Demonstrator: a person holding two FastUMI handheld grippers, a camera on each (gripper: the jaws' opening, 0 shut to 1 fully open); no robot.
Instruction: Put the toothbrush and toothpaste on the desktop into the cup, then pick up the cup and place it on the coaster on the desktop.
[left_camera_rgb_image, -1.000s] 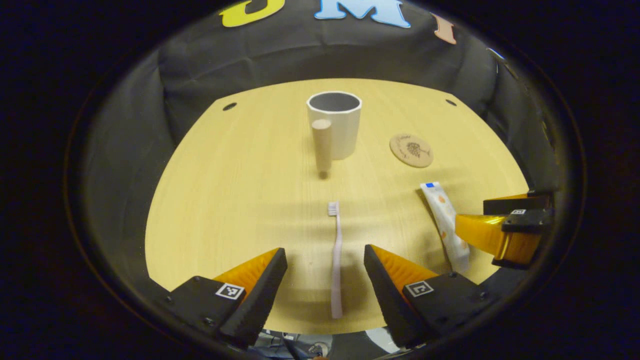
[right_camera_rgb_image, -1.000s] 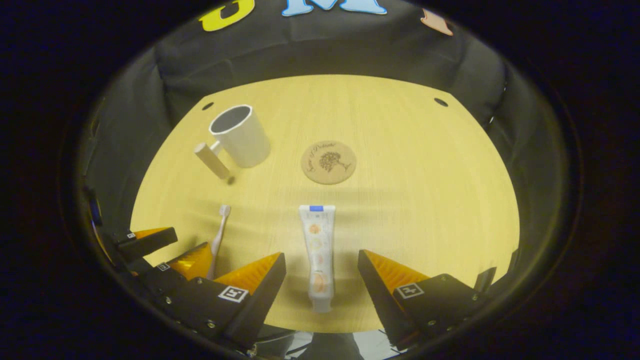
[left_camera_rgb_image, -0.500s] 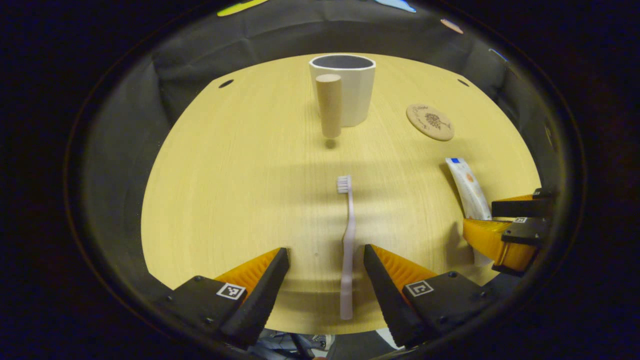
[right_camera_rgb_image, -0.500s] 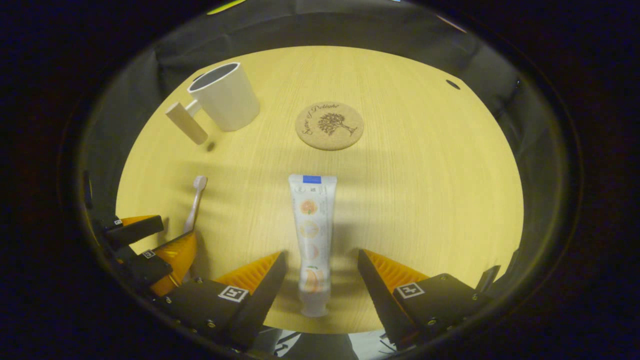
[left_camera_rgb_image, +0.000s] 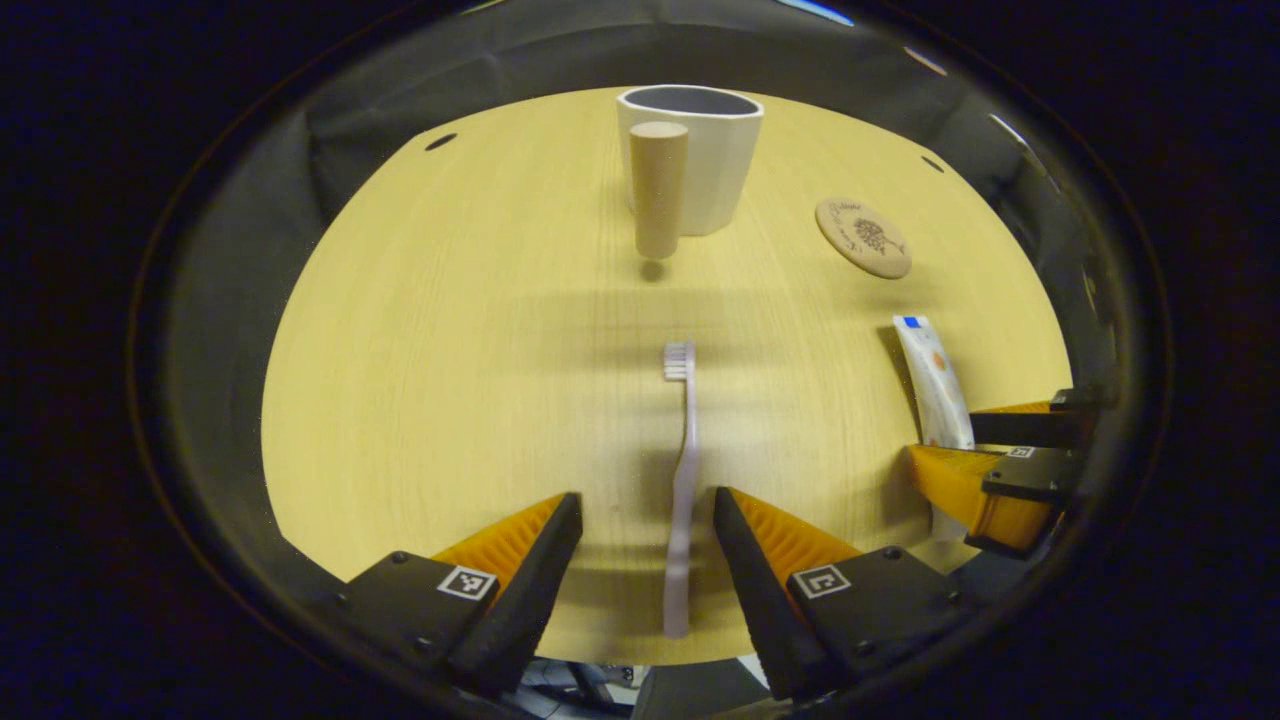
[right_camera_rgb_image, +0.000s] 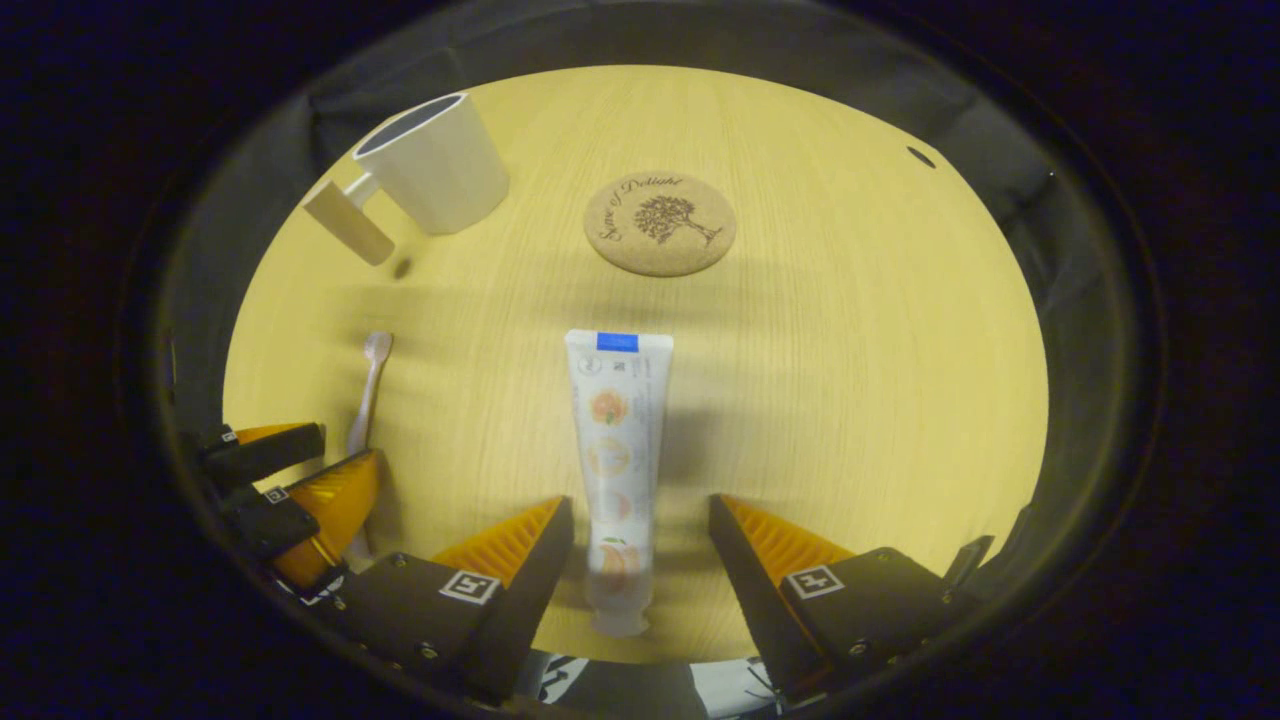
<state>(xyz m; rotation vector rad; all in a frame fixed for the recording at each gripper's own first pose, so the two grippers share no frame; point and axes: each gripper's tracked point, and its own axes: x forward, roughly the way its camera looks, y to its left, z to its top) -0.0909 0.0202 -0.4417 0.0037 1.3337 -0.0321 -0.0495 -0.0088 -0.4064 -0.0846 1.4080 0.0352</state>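
A pale pink toothbrush (left_camera_rgb_image: 683, 480) lies flat on the light wooden desktop (left_camera_rgb_image: 450, 350) at lower centre of the left gripper view, bristled head pointing up the frame, its handle running down between the fingers of the left gripper (left_camera_rgb_image: 640, 520), whose jaws stand wide apart on either side without touching it. In the right gripper view, a white toothpaste tube (right_camera_rgb_image: 612, 450) with orange fruit pictures and a blue strip lies lengthwise at centre, cap end toward the bottom, between the spread fingers of the right gripper (right_camera_rgb_image: 640, 520), which likewise do not press on it. The white cup (left_camera_rgb_image: 690, 155) stands upright at top centre of the left gripper view, its wooden peg handle (left_camera_rgb_image: 657, 185) facing the camera; in the right gripper view the same cup sits at upper left. The round cork coaster (right_camera_rgb_image: 660, 222), printed with a tree, lies bare at upper centre of that view, apart from the cup and just beyond the tube. The left gripper appears at that view's lower left, beside the toothbrush.
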